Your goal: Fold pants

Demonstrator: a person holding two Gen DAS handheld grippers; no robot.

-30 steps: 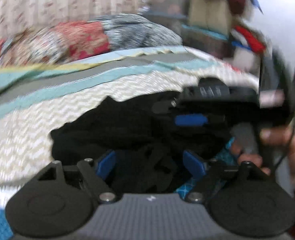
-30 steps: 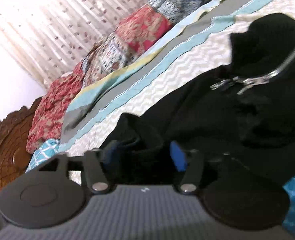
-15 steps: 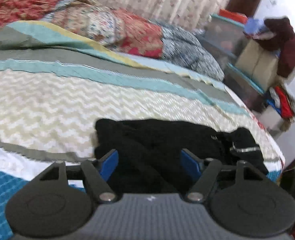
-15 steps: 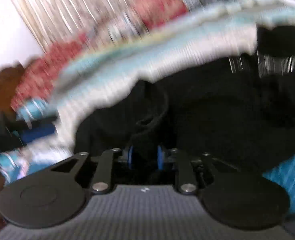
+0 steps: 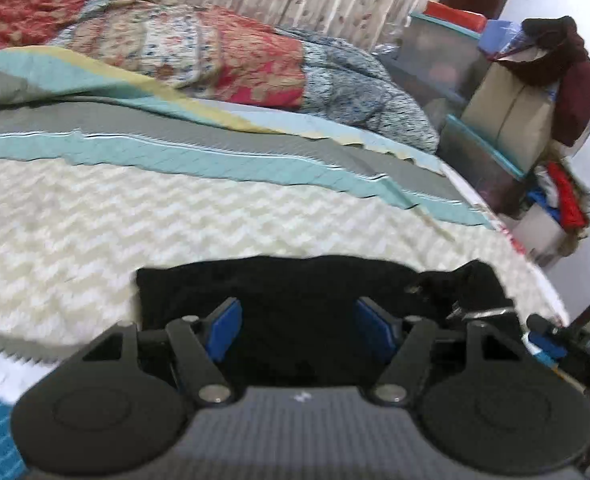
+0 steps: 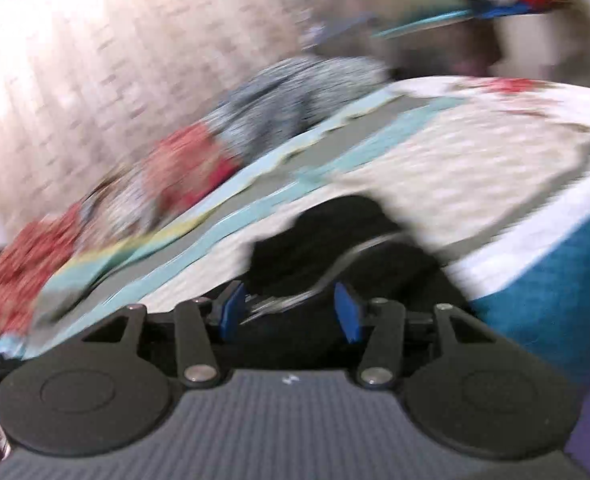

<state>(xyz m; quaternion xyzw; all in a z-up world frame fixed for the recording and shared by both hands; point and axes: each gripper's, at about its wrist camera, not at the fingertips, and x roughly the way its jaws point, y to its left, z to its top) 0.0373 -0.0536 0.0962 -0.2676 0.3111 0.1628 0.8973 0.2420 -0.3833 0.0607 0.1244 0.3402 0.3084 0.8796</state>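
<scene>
Item: black fabric pants, bunched in a low heap on the cream chevron-patterned bedspread, lower centre of the left wrist view.

Left gripper: blue-padded fingers spread wide apart, the dark cloth lying between and beyond them; no grip visible.

Right gripper: view blurred; fingers apart, black cloth and its silver zipper between them, contact unclear.

Background, upper frame: red floral quilt; stacked storage boxes at upper right.

Chevron bedspread, patchwork quilt behind; storage boxes w/ clothes.
</scene>
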